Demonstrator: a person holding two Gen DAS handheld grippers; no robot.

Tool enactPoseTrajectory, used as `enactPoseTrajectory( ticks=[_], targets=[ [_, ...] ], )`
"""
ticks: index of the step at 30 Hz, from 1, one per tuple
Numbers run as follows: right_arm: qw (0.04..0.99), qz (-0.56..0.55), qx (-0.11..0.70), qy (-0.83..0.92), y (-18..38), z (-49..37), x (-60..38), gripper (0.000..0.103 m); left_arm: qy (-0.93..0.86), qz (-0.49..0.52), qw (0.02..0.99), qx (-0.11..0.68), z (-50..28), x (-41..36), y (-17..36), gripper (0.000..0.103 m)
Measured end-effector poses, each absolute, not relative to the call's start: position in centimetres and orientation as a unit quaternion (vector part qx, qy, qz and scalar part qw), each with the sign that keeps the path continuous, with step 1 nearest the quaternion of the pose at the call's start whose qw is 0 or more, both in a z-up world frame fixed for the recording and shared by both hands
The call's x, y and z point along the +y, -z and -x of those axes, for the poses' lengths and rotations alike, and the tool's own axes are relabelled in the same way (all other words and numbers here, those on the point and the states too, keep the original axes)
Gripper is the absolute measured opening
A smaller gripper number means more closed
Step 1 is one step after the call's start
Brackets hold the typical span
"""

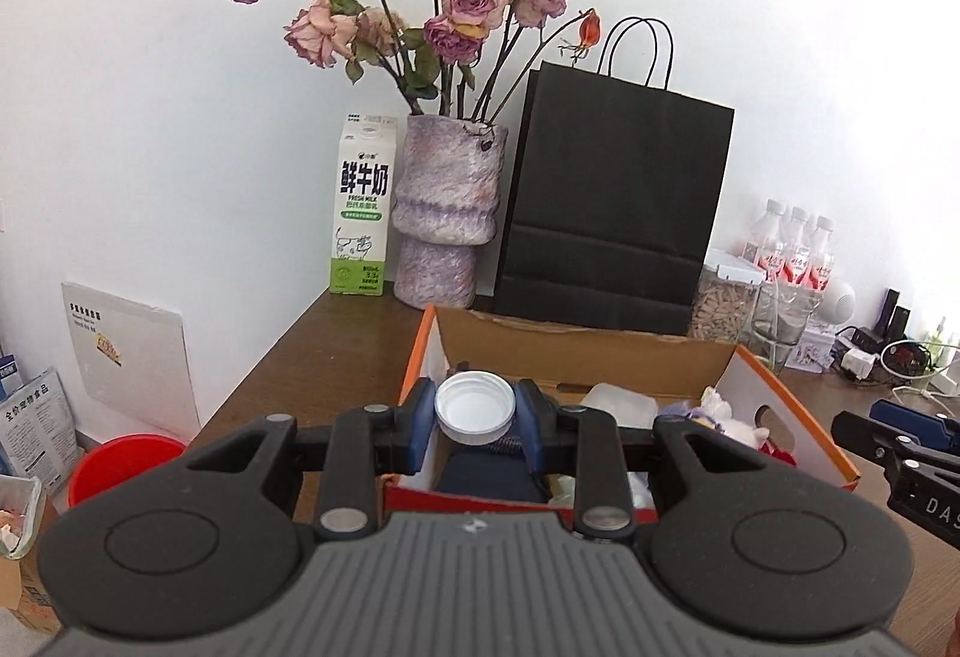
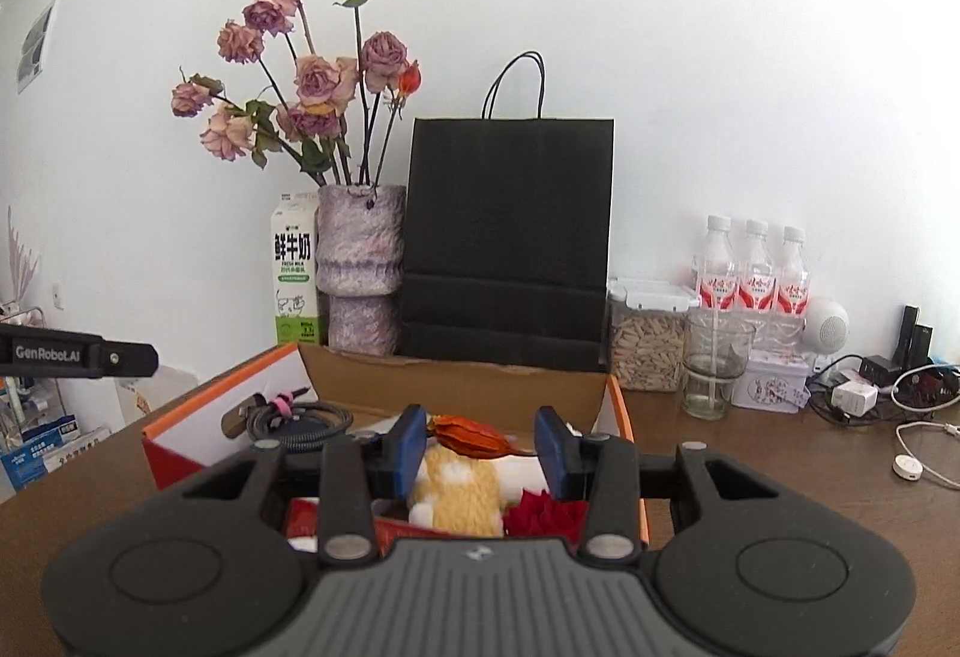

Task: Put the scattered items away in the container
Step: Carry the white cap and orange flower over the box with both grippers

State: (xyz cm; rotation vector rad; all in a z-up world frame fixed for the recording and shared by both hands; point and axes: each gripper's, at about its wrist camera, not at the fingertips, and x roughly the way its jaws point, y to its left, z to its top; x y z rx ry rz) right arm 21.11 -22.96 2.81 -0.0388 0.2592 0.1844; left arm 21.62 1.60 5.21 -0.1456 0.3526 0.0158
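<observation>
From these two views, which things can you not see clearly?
- Left wrist view: the cardboard box floor, hidden by the left gripper and its white lid.
- Right wrist view: the plush toy, partly behind the right gripper; whether the fingers touch the dried orange flower is unclear.
- Both views: bottle labels, too small to read.

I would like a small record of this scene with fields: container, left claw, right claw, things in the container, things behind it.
container: open cardboard box with orange outside, on a brown table
left claw: left claw shut on a white cap, above the box
right claw: right claw, an orange dried flower between its pads; grip unclear
in container: yellow plush toy, coiled cable
behind: black paper bag, vase of dried roses, milk carton
</observation>
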Motion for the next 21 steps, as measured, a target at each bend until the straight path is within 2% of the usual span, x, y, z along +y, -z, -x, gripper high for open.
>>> enactPoseTrajectory(
  ticks=[10,21],
  targets=[
    [0.991,0.013,0.096,-0.091,-5.0,-25.5,-21.7,0.038,0.005,0.077,0.985,0.155,-26.6,-1.9,-5.8,0.03],
    [0.984,0.012,0.164,-0.07,-0.5,-31.7,-22.9,0.038,-0.016,0.032,0.982,0.187,-31.1,-2.5,-1.3,0.03]
  ],
)
